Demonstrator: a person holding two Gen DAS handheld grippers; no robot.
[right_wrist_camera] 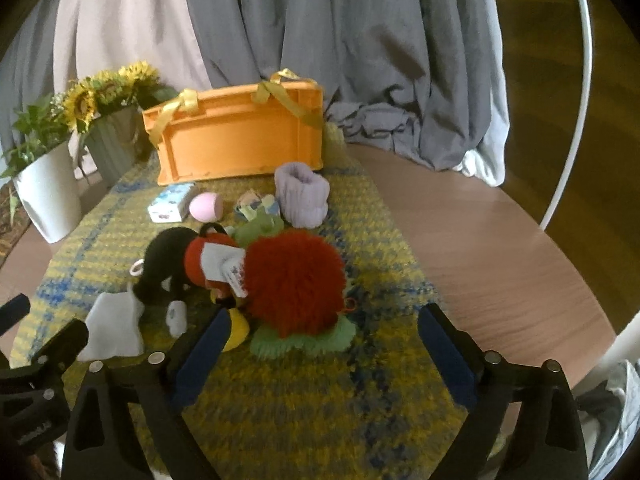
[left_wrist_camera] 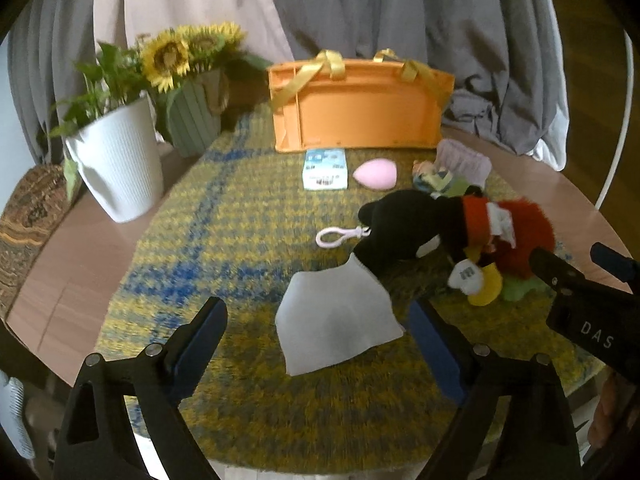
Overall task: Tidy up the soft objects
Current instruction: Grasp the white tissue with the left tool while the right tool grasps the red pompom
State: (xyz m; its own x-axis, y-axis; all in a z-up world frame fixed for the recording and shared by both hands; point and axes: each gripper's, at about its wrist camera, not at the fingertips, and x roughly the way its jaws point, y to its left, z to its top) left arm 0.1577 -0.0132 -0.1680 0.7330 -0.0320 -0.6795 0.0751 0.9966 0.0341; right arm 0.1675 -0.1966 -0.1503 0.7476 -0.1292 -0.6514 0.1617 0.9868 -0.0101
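The round wooden bench [right_wrist_camera: 500, 248] carries a yellow-and-blue woven mat [left_wrist_camera: 224, 216], which gathers all the loose things onto one soft surface. At the mat's far edge stands the orange crate [left_wrist_camera: 360, 116] with yellow ribbon handles, its long side facing the grippers; judging from the task, it is probably where the soft things belong, so it sits within reach behind them. To its left are a white planter [left_wrist_camera: 120, 164] and a green pot of sunflowers [left_wrist_camera: 192, 120], set off to the side and apparently out of the working area.

The soft things lie in a loose cluster in front of the crate. The biggest is the red fuzzy pompom [right_wrist_camera: 294, 284], resting on a green frilly piece [right_wrist_camera: 304, 342] and touching the black plush toy [left_wrist_camera: 404, 228], whose white keyring loop [left_wrist_camera: 332, 237] trails onto the mat. A pale grey cloth [left_wrist_camera: 336, 316] lies flat nearest the left side. Behind are a lilac knitted sock [right_wrist_camera: 304, 196], a small tissue pack [left_wrist_camera: 325, 169] and a pink egg-shaped sponge [left_wrist_camera: 375, 172].

The left gripper [left_wrist_camera: 316, 344] is spread wide and empty, its jaws flanking the grey cloth without touching it, seemingly lined up for a pinch. The right gripper [right_wrist_camera: 324, 348] is likewise wide open and holds nothing, framing the pompom and green piece just ahead.
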